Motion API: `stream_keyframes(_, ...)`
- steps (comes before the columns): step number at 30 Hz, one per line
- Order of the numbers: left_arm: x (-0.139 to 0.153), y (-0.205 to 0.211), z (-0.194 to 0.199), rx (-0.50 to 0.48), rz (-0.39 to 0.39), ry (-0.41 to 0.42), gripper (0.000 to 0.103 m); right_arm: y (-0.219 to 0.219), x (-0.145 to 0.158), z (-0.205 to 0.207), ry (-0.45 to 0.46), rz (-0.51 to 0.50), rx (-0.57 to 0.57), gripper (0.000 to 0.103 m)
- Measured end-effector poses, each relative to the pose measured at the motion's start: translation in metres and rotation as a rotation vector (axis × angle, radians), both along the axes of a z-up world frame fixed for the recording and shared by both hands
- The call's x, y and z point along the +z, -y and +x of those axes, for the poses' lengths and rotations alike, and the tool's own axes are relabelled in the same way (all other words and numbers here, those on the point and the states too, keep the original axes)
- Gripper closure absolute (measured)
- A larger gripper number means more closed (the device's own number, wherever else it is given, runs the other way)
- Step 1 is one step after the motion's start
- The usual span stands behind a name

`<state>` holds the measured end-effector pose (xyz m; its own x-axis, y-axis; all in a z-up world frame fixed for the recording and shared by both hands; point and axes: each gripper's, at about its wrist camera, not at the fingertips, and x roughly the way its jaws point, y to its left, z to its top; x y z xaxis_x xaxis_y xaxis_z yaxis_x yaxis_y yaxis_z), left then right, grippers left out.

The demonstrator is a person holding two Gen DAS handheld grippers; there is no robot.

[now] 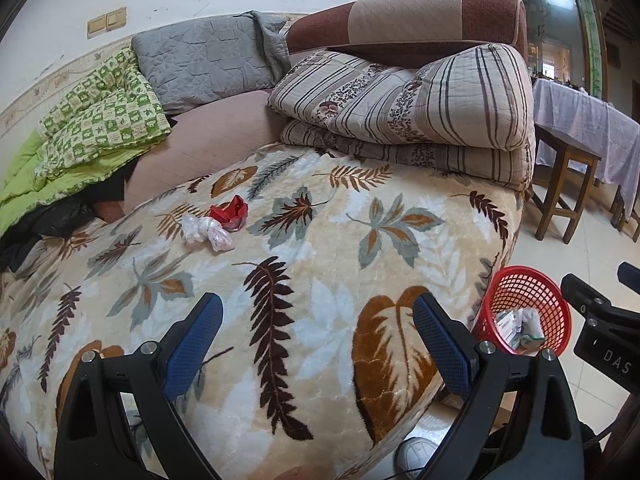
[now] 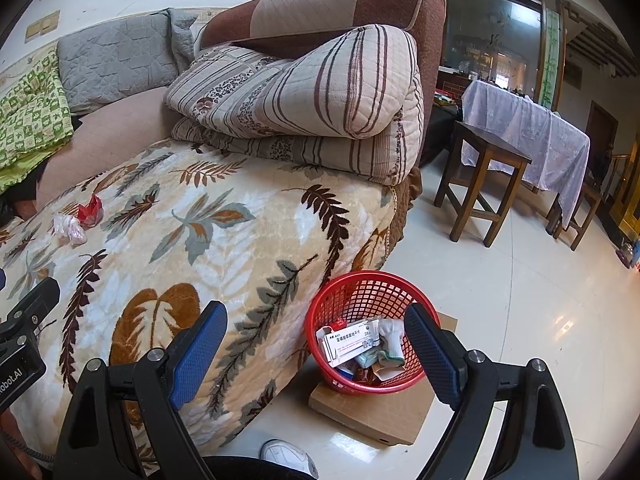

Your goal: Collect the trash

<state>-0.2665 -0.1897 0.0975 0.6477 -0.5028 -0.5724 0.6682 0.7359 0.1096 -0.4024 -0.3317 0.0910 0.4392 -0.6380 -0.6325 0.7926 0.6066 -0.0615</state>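
A crumpled red wrapper [image 1: 230,212] [image 2: 90,210] and a clear plastic wad [image 1: 208,232] [image 2: 70,230] lie together on the leaf-patterned blanket [image 1: 320,260] [image 2: 224,240], far from both grippers. A red mesh basket [image 1: 528,308] [image 2: 368,332] stands on the floor beside the bed, holding a white medicine box [image 2: 350,342] and other scraps. My left gripper [image 1: 318,340] hovers open over the blanket's near part, nothing between its fingers. My right gripper [image 2: 316,348] is open just above the basket's near side, also holding nothing.
Folded striped quilts [image 1: 408,108] [image 2: 304,96] are stacked at the bed's far right. A green quilt [image 1: 92,120] and grey pillow [image 1: 204,60] lie at the back. The basket rests on a cardboard sheet [image 2: 372,416]. Wooden stools [image 2: 480,184] and a cloth-covered table [image 2: 532,128] stand on the tiled floor.
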Motion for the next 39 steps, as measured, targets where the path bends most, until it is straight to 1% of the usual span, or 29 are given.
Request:
stream_keyframes(6,-0.001,-0.001,0.0,0.003,0.01,0.006,0.008,0.001,0.0,0.0,0.0,0.001,0.001,0.01)
stream_keyframes(11,-0.002,-0.002,0.005,-0.017,0.017,-0.013,0.008,0.001,0.0,0.0,0.0,0.001,0.001,0.01)
stream_keyframes(13,-0.002,-0.006,0.014,-0.014,0.016,-0.036,0.008,0.001,0.001,-0.001,-0.001,0.0,0.002,0.01)
stream_keyframes(15,-0.001,-0.015,0.033,0.005,0.001,-0.088,0.008,0.001,-0.001,0.001,-0.011,0.003,0.008,0.01)
stream_keyframes(17,0.0,-0.026,0.054,0.046,-0.002,-0.126,0.008,0.001,-0.003,0.007,-0.03,0.009,0.029,0.01)
stream_keyframes(18,0.001,-0.033,0.064,0.071,0.004,-0.129,0.008,0.002,-0.002,0.012,-0.034,0.016,0.061,0.01)
stream_keyframes(21,0.001,-0.062,0.102,0.222,0.052,-0.114,0.008,0.005,0.009,0.03,-0.023,0.013,0.098,0.01)
stream_keyframes(22,-0.001,-0.078,0.118,0.28,0.05,-0.133,0.008,0.006,0.013,0.037,-0.014,0.023,0.117,0.01)
stream_keyframes(24,-0.008,-0.102,0.143,0.376,0.06,-0.179,0.008,0.003,0.02,0.061,-0.024,0.041,0.176,0.01)
stream_keyframes(26,-0.02,-0.126,0.165,0.488,0.083,-0.191,0.008,-0.01,0.021,0.093,-0.059,0.027,0.235,0.008)
stream_keyframes(27,-0.027,-0.138,0.176,0.545,0.093,-0.19,0.008,-0.02,0.018,0.116,-0.08,0.038,0.285,0.007)
stream_keyframes(28,-0.036,-0.148,0.187,0.594,0.106,-0.203,0.008,-0.026,0.015,0.131,-0.087,0.053,0.315,0.007)
stream_keyframes(29,-0.043,-0.156,0.194,0.621,0.115,-0.222,0.008,-0.035,0.01,0.15,-0.098,0.073,0.351,0.007)
stream_keyframes(31,-0.06,-0.171,0.212,0.66,0.133,-0.291,0.008,-0.056,-0.005,0.193,-0.127,0.123,0.437,0.007)
stream_keyframes(33,-0.07,-0.185,0.225,0.691,0.119,-0.346,0.008,-0.074,-0.023,0.234,-0.169,0.149,0.5,0.007)
stream_keyframes(34,-0.073,-0.188,0.228,0.701,0.117,-0.357,0.008,-0.082,-0.035,0.255,-0.19,0.174,0.535,0.007)
stream_keyframes(36,-0.079,-0.193,0.234,0.713,0.115,-0.375,0.008,-0.096,-0.056,0.288,-0.23,0.206,0.567,0.007)
stream_keyframes(38,-0.084,-0.194,0.242,0.693,0.09,-0.404,0.008,-0.107,-0.072,0.313,-0.242,0.197,0.573,0.007)
stream_keyframes(39,-0.087,-0.195,0.245,0.689,0.09,-0.41,0.008,-0.111,-0.079,0.324,-0.249,0.185,0.563,0.007)
